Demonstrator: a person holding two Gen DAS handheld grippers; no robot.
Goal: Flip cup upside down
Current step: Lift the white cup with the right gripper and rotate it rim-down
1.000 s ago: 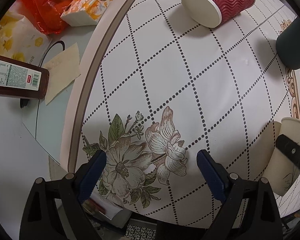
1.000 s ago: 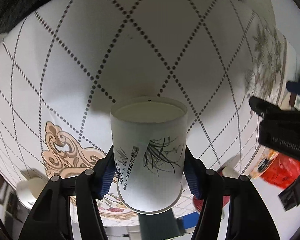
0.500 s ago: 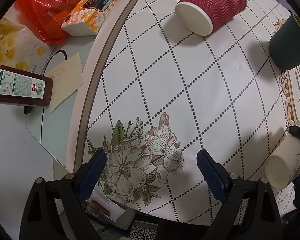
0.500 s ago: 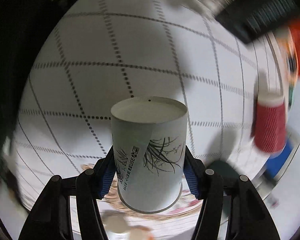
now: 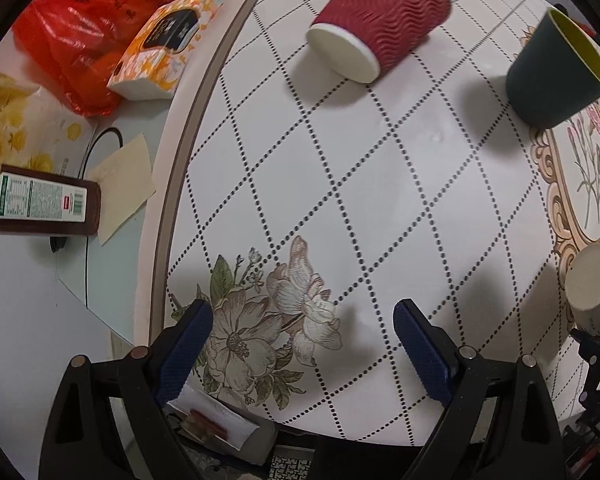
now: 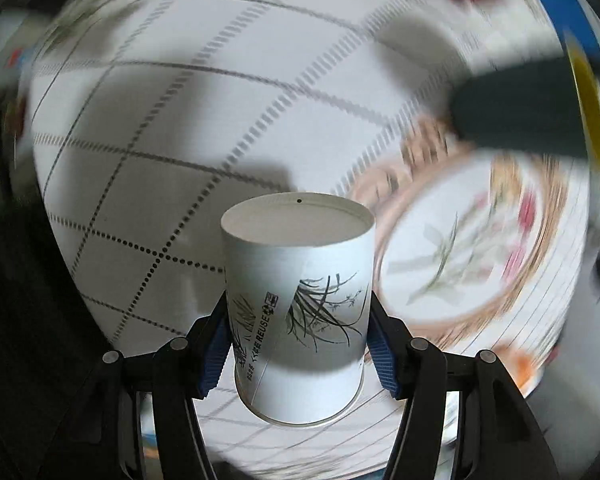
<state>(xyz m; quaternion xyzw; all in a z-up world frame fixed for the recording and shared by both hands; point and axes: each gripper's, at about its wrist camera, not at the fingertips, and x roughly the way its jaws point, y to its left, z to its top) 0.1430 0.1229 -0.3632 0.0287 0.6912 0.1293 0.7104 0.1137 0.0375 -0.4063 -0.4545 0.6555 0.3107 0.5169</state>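
Observation:
My right gripper (image 6: 298, 344) is shut on a white paper cup (image 6: 300, 292) with a black grass print. Its flat base points away from the camera and its open rim toward it, above the tablecloth. The same cup shows at the right edge of the left wrist view (image 5: 592, 284), base toward the camera, tilted above the table. My left gripper (image 5: 302, 344) is open and empty, low over the flower print near the table's front edge.
A red ribbed cup (image 5: 380, 24) lies on its side at the back. A dark green cup (image 5: 556, 68) stands at the back right. Beyond the round table's rim (image 5: 188, 136) on the left lie a brown bottle (image 5: 44, 204), a tissue pack (image 5: 164, 44) and a red bag (image 5: 80, 32).
My right gripper has turned with the white cup, swinging the scene around it; the view is blurred by motion. In the left view the cup went from rim-up to tilted with its base showing.

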